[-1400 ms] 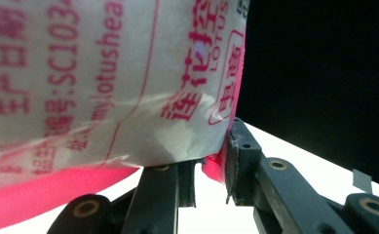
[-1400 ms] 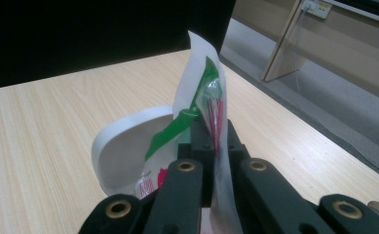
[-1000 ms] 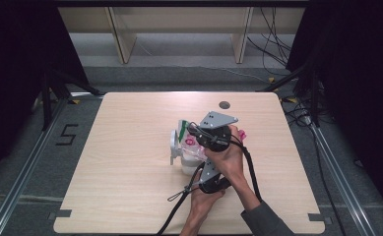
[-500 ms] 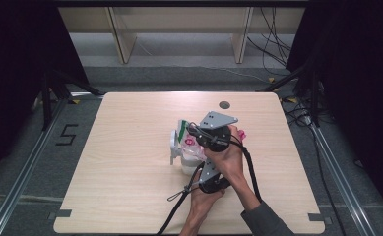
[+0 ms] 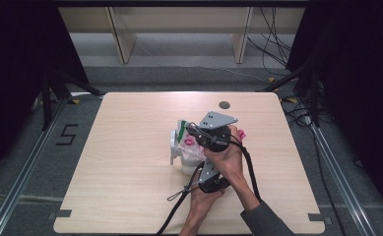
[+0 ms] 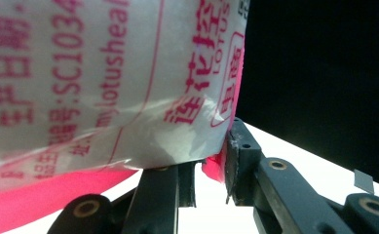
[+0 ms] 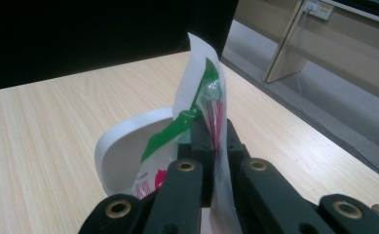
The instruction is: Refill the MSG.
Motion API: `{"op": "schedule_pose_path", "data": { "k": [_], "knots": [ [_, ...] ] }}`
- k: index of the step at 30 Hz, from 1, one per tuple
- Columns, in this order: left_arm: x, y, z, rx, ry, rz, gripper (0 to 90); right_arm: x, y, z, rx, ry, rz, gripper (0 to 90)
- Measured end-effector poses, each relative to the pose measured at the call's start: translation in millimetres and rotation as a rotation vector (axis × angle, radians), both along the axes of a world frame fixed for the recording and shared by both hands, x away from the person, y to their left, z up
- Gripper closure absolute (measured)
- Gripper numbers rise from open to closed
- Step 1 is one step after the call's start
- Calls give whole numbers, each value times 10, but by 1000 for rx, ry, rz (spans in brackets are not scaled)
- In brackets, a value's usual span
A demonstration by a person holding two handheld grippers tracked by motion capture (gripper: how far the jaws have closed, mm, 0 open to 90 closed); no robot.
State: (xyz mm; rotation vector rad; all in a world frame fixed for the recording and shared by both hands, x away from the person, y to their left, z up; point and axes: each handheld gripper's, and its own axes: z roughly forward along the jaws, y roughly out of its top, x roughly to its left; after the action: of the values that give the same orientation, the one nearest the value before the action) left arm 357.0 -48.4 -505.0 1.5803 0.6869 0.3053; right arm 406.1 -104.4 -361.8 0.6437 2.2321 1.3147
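Two claws meet over one bag (image 5: 189, 142) near the middle of the surface (image 5: 120, 172) in the high view. The right claw (image 5: 193, 132), with a grey plate on top, is at the bag's upper edge; the left claw (image 5: 199, 169) comes from below, close to the person's hands. A white cup (image 5: 175, 147) stands just beside the bag, touching it.

In the left gripper view, the left claw (image 6: 209, 168) is clenched on the bag's (image 6: 104, 83) pink lower corner, and the printed foil hangs above the jaws.

In the right gripper view, the right claw (image 7: 211, 139) is clenched flat on the bag's (image 7: 201, 78) top edge, which stands upright. The cup (image 7: 123, 146) lies behind it on the surface (image 7: 41, 136).
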Motion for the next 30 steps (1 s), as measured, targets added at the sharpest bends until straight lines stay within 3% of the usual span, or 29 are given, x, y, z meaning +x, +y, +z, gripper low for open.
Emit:
{"op": "schedule_pose_path", "data": {
  "k": [1, 2, 3, 4, 6, 7, 8, 10, 11, 12, 13, 14, 15, 16, 18, 20, 23, 24, 26, 28, 30],
  "knots": [
    [15, 56, 6, 90, -21, -20, 762, 1, 2, -10, 0, 2, -2, 900],
    [6, 19, 5, 39, -13, -1, 762, -3, 6, -9, -3, 18, 3, 900],
    [6, 19, 5, 39, -13, -1, 762, -28, 13, -1, 1, 23, -2, 900],
    [7, 16, 3, 27, -19, 2, 762, -23, 10, 9, -9, -3, 2, 900],
    [2, -17, -7, -25, 1, 11, 762, -9, 21, 2, -19, 0, 12, 899],
    [9, -12, -15, -21, -6, 4, 762, 3, 26, -20, -13, -5, 1, 900],
    [3, 1, -10, 4, -3, 8, 762, 10, 18, -23, -17, 10, 11, 900],
    [24, 46, -13, 62, -35, -27, 762, -3, 12, -11, -12, 14, 10, 900],
    [12, 61, 6, 89, -28, -20, 762, -7, 12, -5, -6, -4, 2, 900],
    [6, 38, 9, 61, -24, -8, 762, -18, 16, 4, 0, 12, 5, 900],
    [-3, 8, 8, 12, -10, 3, 762, -10, 13, 9, -6, -18, 0, 900],
    [-6, -7, 2, -6, -3, 13, 762, -14, 19, 3, -14, 1, 9, 900],
    [-1, -4, -9, 2, -4, 9, 762, -6, 30, -13, -19, -9, 6, 900],
    [5, 3, -15, 11, -10, 4, 762, -8, 31, -25, -18, 14, -5, 899],
    [-2, -13, -8, -23, -7, 7, 762, 0, 21, -19, -20, -4, 0, 900],
    [-7, 7, 6, 6, -15, 6, 762, -14, 21, 4, -10, -9, 10, 900],
    [-6, -3, -4, 3, -1, 10, 762, -3, 29, -14, -21, -11, 6, 900],
    [0, -10, -13, -10, -5, 9, 762, -6, 35, -28, -14, 14, -3, 899],
    [-5, -11, -10, -19, -3, 10, 762, -3, 29, -22, -17, -5, 8, 899],
    [-10, 1, 6, -4, -8, 7, 762, -17, 25, 2, -11, 13, 10, 900],
    [-11, -6, 4, -7, -5, 11, 762, -14, 32, 1, -13, -1, 9, 899]
  ]
}}
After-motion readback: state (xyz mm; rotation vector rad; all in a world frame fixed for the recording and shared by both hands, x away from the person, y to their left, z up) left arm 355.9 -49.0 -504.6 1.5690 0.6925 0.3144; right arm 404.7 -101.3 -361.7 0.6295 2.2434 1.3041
